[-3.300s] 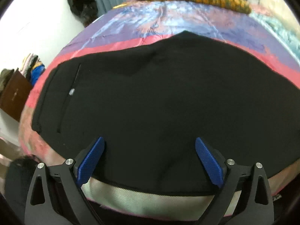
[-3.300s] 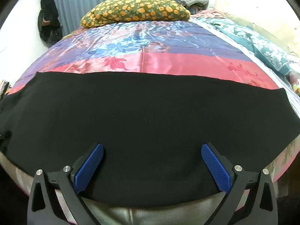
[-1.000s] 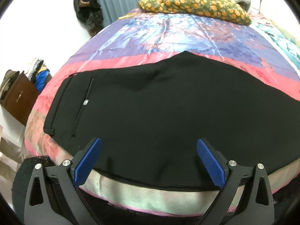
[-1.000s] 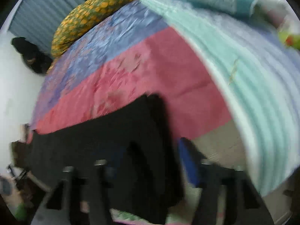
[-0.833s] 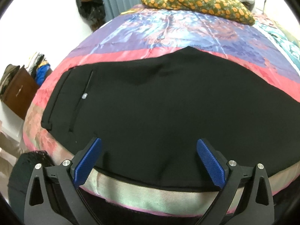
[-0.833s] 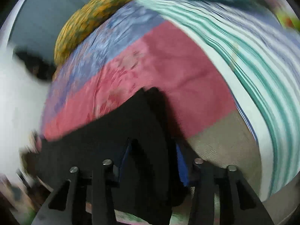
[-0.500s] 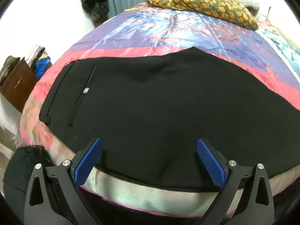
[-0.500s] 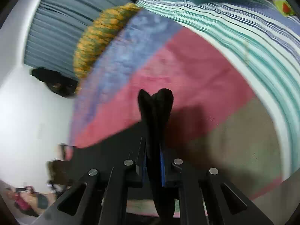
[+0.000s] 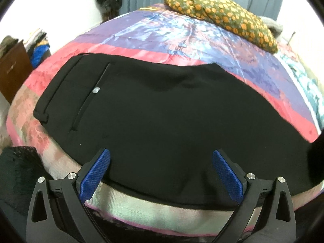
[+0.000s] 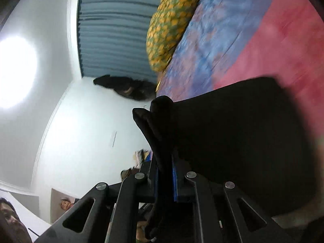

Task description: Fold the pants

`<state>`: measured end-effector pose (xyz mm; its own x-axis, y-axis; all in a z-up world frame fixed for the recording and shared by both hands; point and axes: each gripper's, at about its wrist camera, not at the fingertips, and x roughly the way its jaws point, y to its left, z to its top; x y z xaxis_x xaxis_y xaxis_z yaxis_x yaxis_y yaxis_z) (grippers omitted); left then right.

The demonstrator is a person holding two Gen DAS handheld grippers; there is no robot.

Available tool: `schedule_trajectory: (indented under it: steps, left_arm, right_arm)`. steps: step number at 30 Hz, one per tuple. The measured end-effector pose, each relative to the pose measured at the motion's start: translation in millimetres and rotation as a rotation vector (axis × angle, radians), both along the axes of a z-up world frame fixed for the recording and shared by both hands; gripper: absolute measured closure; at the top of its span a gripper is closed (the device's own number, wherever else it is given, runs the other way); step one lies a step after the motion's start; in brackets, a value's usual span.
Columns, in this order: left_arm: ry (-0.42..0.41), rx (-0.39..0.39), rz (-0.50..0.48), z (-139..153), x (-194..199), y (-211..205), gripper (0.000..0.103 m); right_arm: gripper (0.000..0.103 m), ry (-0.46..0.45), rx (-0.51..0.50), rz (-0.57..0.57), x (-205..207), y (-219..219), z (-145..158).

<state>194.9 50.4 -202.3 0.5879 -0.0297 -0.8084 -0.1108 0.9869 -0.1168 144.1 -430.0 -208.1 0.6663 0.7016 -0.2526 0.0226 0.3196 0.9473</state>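
Note:
Black pants (image 9: pixel 162 109) lie flat across the bed, waistband and back pocket with a small button at the left. My left gripper (image 9: pixel 161 162) is open and empty, hovering over the pants' near edge. My right gripper (image 10: pixel 165 172) is shut on the pants' leg end (image 10: pixel 232 133) and has lifted it off the bed; the view is rolled sideways. The lifted cloth shows as a dark blur at the right edge of the left wrist view (image 9: pixel 316 162).
The bed has a pink, purple and blue satin cover (image 9: pixel 182 34) with a green-and-orange spotted pillow (image 9: pixel 222 16) at the head. A teal floral cloth (image 9: pixel 307 81) lies at the right. A brown cabinet (image 9: pixel 12 68) stands left of the bed.
My right gripper has closed on the pants' leg end, lifted it and rolled sideways toward the waistband side. My left gripper has shifted slightly and stays open.

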Motion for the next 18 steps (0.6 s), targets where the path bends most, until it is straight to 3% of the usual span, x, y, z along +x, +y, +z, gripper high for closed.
schedule_trajectory:
  steps: [5,9,12,14,16,18]
  left_arm:
    - [-0.018,-0.019,-0.004,5,1,9,0.002]
    - [-0.017,-0.009,-0.019,4,0,11,0.002]
    - [-0.009,-0.005,-0.024,1,0,11,0.002]
    - [-0.003,0.002,-0.031,0,0,9,0.002]
    - [-0.003,0.006,-0.045,0,-2,6,0.002]
    - [-0.008,-0.005,-0.064,3,-4,4,0.002]
  right_arm:
    - [0.092,0.038,0.072,0.058,46,99,-28]
    - [0.092,0.066,0.066,0.119,73,181,-41]
    - [0.091,0.095,-0.113,0.160,92,234,-50]
    - [0.077,0.141,-0.202,0.164,99,254,-64]
    - [0.071,0.203,-0.181,0.184,100,263,-78]
    - [0.061,0.178,-0.169,0.192,95,261,-74]
